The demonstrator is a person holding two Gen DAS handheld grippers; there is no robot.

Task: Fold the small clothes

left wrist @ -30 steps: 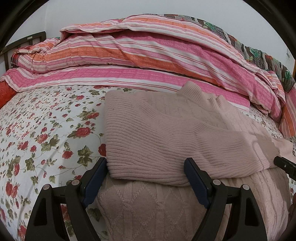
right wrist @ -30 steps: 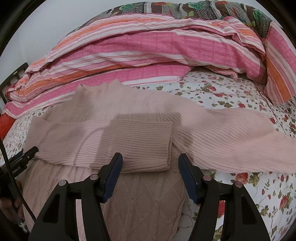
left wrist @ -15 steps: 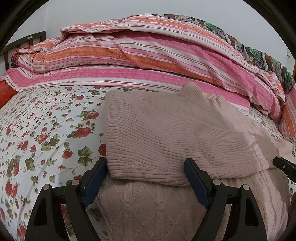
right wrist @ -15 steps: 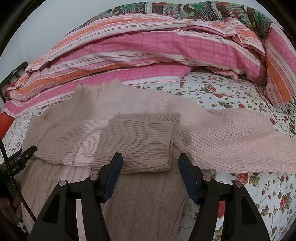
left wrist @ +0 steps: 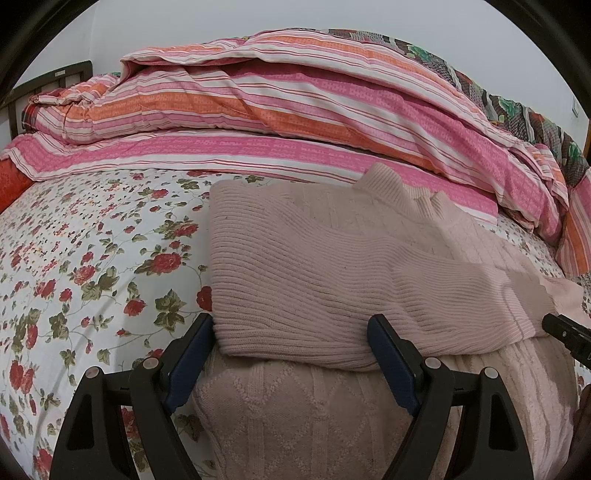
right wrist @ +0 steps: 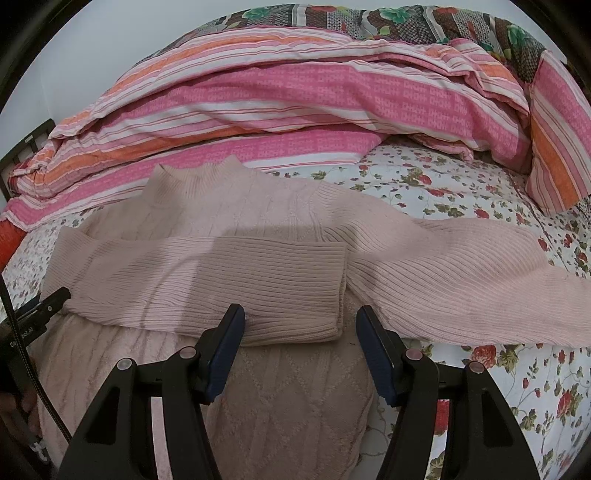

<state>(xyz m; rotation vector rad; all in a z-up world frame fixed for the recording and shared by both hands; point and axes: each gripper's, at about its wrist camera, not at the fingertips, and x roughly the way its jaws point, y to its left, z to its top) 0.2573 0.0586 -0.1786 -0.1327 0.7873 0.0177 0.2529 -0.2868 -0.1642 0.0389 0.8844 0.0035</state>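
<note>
No brand or label can be read; there is some small pale writing on the black body of the left tool at the left edge of the right wrist view, but it is too small to read.

The left tool (left wrist: 290,334) is wide open and holds nothing. Its blue pads stand on both sides of the folded sleeve (left wrist: 332,291), at the near edge of it; whether the left pad touches the knit I cannot tell. The right tool (right wrist: 299,325) is also open, a bit less wide, and it grips nothing. Its pads stand over the cuff end of the same sleeve (right wrist: 229,291), close above the knit.

The pink sweater (right wrist: 280,398) lies flat on the bed, with the collar towards the far side. One ribbed sleeve is folded across the body. The other sleeve (right wrist: 461,280) is stretched out to the right over the floral sheet (left wrist: 92,266).

Behind the sweater, a striped pink and orange quilt (left wrist: 295,110) is piled along the far side of the bed, and the collar is just beside its lower edge. A darker patterned blanket (right wrist: 406,18) lies on top of the pile. A dark bed frame (left wrist: 48,81) shows at the far left. Nothing lies on top of the sweater.
</note>
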